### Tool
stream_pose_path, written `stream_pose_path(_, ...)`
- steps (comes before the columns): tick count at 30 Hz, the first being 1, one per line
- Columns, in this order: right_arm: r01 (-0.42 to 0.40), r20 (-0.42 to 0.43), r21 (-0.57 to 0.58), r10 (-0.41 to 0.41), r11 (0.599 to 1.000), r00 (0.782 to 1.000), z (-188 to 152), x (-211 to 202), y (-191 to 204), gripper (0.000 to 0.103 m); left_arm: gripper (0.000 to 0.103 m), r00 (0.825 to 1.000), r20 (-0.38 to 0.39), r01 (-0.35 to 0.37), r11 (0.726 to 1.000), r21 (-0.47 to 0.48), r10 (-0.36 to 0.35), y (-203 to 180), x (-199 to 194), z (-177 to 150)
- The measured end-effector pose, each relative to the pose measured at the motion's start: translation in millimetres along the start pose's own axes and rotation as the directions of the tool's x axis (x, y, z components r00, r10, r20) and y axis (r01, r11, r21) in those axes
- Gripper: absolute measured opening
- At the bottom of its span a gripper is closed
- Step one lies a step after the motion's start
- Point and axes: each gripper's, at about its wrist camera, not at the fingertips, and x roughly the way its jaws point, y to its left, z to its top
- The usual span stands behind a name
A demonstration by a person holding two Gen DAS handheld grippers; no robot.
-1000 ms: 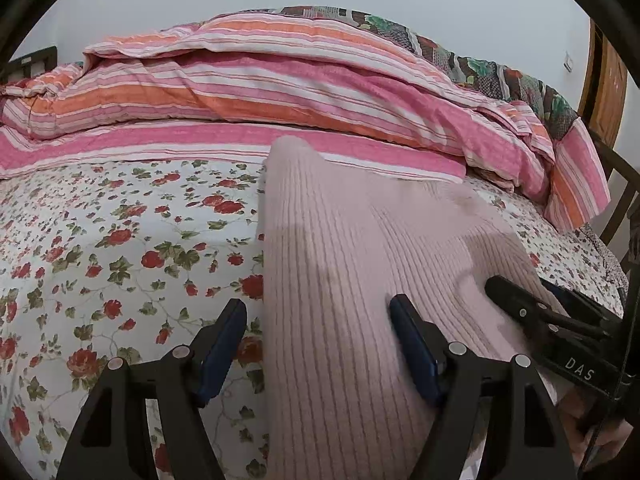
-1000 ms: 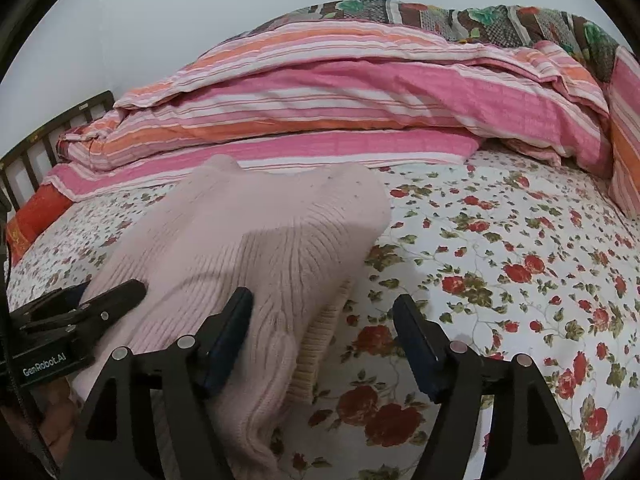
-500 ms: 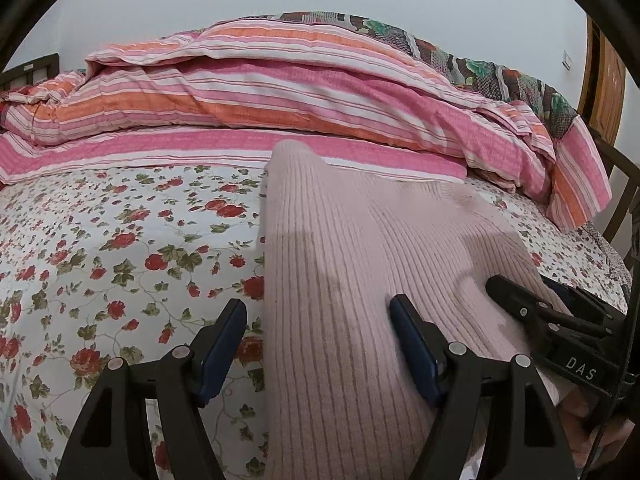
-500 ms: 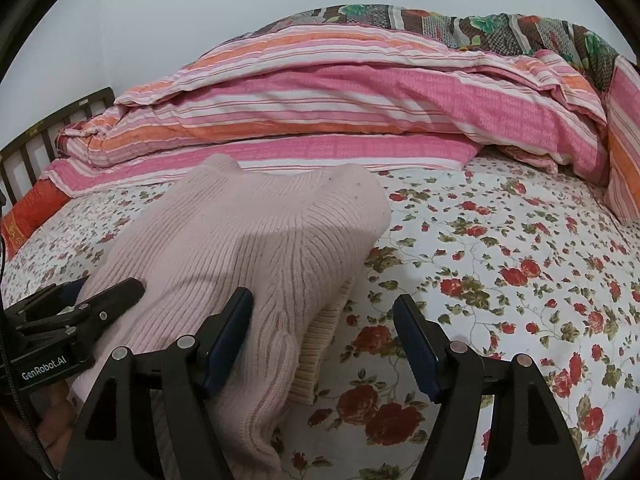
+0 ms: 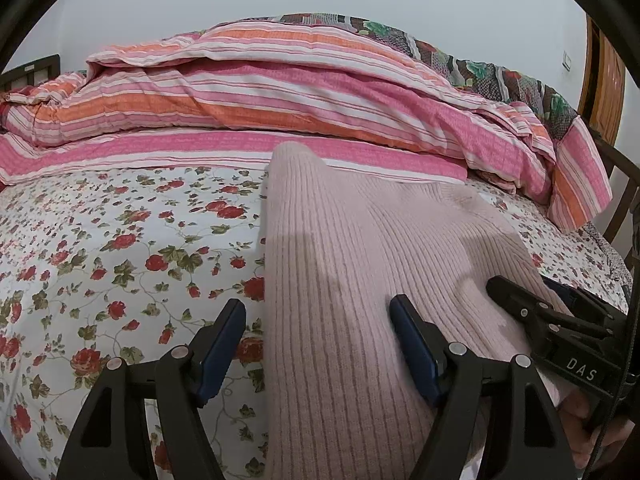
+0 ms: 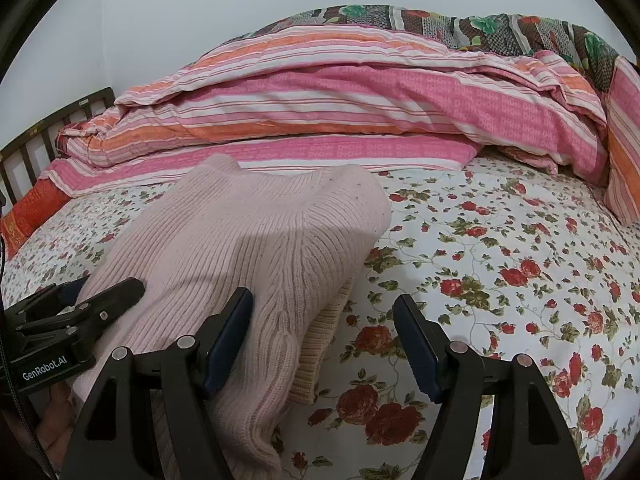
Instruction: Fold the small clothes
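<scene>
Both black two-finger grippers, left [image 5: 318, 340] and right [image 6: 322, 338], stand with jaws apart over the pale pink ribbed knit sweater [image 5: 360, 280], which lies on the rose-print bedsheet [image 5: 120, 248], before a striped pink-and-orange quilt [image 6: 340, 112].

Place: a home bedroom
Bed [image 5: 120, 248]: covered by a rose-print sheet
Bedding: a striped pink and orange quilt [image 6: 360, 120] heaped along the plain wall [image 6: 200, 12]
Frame: a dark slatted headboard [image 6: 44, 132]
Door: a wooden door [image 5: 606, 88]
</scene>
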Motion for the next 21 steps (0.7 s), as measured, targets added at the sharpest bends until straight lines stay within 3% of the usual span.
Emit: stream_pose_path(21, 0.0, 0.001, 0.0, 0.0, 1.0, 1.0, -0.1, -0.1, 0.2, 0.071, 0.075, 1.0, 0.003, -0.002, 1.0, 0.001, 0.002, -0.8, 1.2, -0.6)
